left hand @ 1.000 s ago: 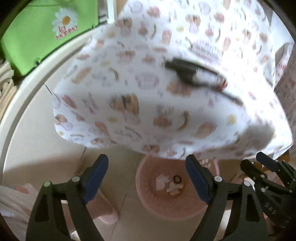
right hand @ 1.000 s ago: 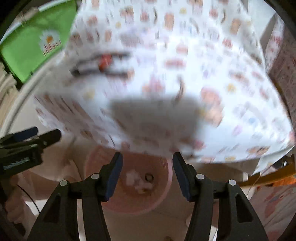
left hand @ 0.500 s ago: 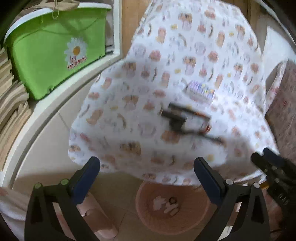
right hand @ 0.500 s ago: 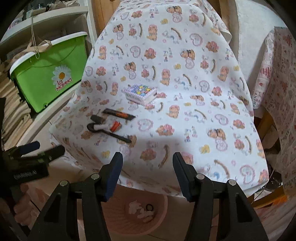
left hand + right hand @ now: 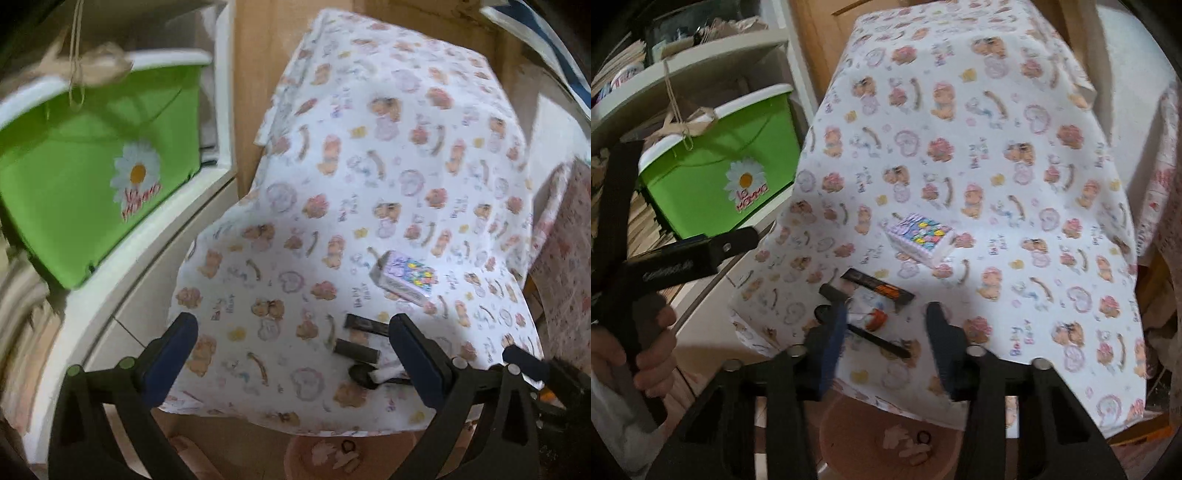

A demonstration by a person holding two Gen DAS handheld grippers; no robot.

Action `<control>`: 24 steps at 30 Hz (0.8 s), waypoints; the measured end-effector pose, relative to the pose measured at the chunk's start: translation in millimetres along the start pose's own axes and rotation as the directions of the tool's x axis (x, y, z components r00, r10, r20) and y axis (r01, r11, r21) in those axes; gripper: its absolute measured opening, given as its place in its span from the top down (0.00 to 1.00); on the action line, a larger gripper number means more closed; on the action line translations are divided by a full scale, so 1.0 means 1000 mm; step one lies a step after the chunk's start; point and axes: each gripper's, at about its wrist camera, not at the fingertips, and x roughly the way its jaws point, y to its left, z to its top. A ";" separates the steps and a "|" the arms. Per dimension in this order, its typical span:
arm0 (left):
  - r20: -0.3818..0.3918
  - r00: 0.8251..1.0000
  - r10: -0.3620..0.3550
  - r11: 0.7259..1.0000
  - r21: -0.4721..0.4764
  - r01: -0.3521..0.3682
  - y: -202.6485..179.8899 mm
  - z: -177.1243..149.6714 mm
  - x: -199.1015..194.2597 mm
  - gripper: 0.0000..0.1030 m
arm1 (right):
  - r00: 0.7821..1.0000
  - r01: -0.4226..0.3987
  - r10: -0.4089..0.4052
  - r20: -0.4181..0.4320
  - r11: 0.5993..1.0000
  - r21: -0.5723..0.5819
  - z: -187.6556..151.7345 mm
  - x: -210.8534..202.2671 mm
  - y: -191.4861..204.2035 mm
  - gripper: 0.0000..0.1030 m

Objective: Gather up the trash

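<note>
A table with a teddy-bear print cloth (image 5: 960,147) holds scraps near its front edge: a dark wrapper (image 5: 877,287), a white and orange scrap (image 5: 873,317), a black stick (image 5: 879,341) and a small colourful box (image 5: 921,238). The same dark scraps (image 5: 356,350) and box (image 5: 404,280) show in the left wrist view. A pink bin (image 5: 849,443) with trash in it stands on the floor under the table's front edge. My right gripper (image 5: 886,339) is open, empty, just in front of the scraps. My left gripper (image 5: 291,354) is open and empty, over the table's front left.
A green tub with a daisy (image 5: 92,173) sits on a white shelf (image 5: 155,236) left of the table. Another patterned cloth (image 5: 565,266) hangs at the right. The left gripper's handle and hand (image 5: 646,332) show at the right wrist view's left.
Both grippers have risen from over the pink bin up and forward to the table top. The scraps now lie close before the right gripper. Both stay open.
</note>
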 end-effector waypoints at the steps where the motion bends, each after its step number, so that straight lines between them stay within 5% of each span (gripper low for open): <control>1: -0.018 1.000 0.000 1.000 -0.026 -0.001 0.007 -0.004 0.009 0.00 | 1.000 -0.008 0.008 -0.009 1.000 0.000 0.000 0.004 0.001 0.68; 4: -0.099 0.995 -0.012 0.997 -0.079 0.004 0.022 -0.018 0.034 0.00 | 0.999 -0.032 0.032 -0.041 0.999 0.005 -0.002 0.020 0.006 0.75; 7: -0.184 0.978 -0.100 0.984 -0.163 0.070 0.037 -0.019 0.050 0.00 | 0.997 -0.037 0.037 -0.074 0.999 0.011 -0.005 0.035 0.009 0.78; 12: -0.172 0.984 -0.051 0.985 -0.171 0.021 0.043 -0.014 0.053 0.00 | 0.993 -0.040 0.045 -0.112 0.998 0.048 -0.007 0.058 0.008 0.80; 24: -0.225 0.972 -0.069 0.992 -0.121 0.043 0.027 -0.017 0.070 0.00 | 0.974 -0.083 0.126 -0.190 0.972 0.220 -0.014 0.099 -0.021 0.81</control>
